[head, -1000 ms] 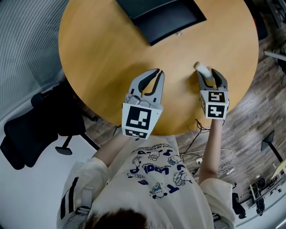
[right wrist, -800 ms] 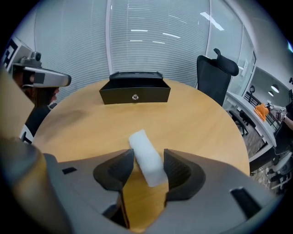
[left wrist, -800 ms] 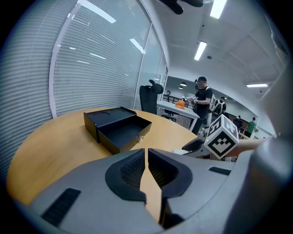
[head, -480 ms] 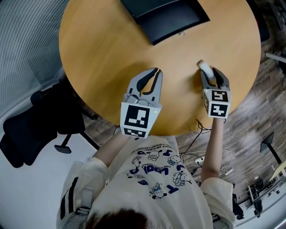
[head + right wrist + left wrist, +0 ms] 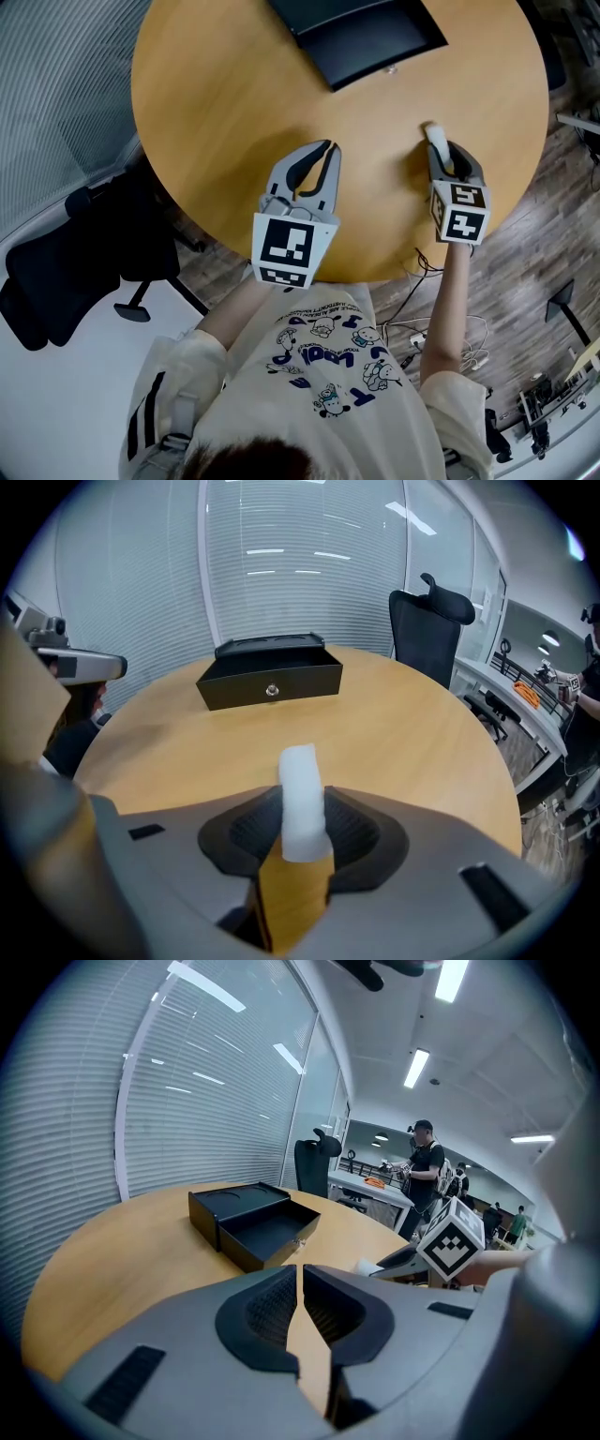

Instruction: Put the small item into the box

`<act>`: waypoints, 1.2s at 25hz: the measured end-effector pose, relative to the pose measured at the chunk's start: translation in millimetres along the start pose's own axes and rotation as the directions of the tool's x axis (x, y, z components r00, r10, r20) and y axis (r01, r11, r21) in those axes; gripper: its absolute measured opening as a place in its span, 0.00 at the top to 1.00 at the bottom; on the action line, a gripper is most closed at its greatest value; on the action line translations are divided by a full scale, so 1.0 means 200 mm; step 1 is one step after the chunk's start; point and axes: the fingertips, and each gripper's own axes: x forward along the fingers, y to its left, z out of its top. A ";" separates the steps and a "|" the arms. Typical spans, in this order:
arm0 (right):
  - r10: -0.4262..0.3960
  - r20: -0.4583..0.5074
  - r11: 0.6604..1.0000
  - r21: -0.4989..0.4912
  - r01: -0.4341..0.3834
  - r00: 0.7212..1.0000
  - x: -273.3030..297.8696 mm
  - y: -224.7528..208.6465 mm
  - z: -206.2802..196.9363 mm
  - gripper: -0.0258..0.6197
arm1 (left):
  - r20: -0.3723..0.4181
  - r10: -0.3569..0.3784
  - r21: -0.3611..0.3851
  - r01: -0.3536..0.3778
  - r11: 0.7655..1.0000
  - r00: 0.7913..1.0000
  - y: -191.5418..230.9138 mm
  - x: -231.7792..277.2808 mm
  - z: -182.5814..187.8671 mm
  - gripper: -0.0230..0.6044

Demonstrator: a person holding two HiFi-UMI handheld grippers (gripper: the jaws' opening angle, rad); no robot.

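Observation:
A small white oblong item point(image 5: 434, 134) point(image 5: 301, 799) lies on the round wooden table point(image 5: 234, 103) toward its right side. My right gripper point(image 5: 447, 156) point(image 5: 302, 834) is around it, its jaws closing, and both pads touch the item's sides. The black box point(image 5: 370, 33) point(image 5: 272, 682) point(image 5: 253, 1227) stands at the table's far edge with its drawer pulled out. My left gripper point(image 5: 324, 155) point(image 5: 298, 1283) hovers over the table's near middle, shut on nothing, with only a thin slit between its fingers.
A black office chair point(image 5: 66, 272) stands off the table's left edge. Cables point(image 5: 441, 337) lie on the wooden floor to the right. In the left gripper view, people stand at desks in the background point(image 5: 422, 1162).
The right gripper's jaws have come in against the white item, which now sits between the pads. The left gripper has stayed where it was.

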 end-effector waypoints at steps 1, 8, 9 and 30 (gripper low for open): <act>-0.002 0.006 1.000 0.004 0.002 1.000 0.00 0.01 0.01 0.73 | 0.001 0.001 0.001 -0.001 1.000 1.000 0.00 0.00 0.00 0.91; -0.012 0.078 0.998 0.055 0.008 0.997 -0.06 0.08 0.18 0.73 | 0.043 -0.001 0.006 0.001 1.000 0.999 0.04 -0.02 0.09 0.91; -0.014 0.088 0.998 0.060 0.009 0.996 -0.07 0.10 0.21 0.73 | 0.049 -0.001 0.006 0.001 1.000 0.999 0.05 -0.03 0.10 0.91; -0.006 0.228 1.000 0.023 0.000 0.974 -0.05 0.34 0.81 0.73 | 0.144 0.036 -0.015 -0.034 0.999 0.989 0.35 0.01 0.37 0.91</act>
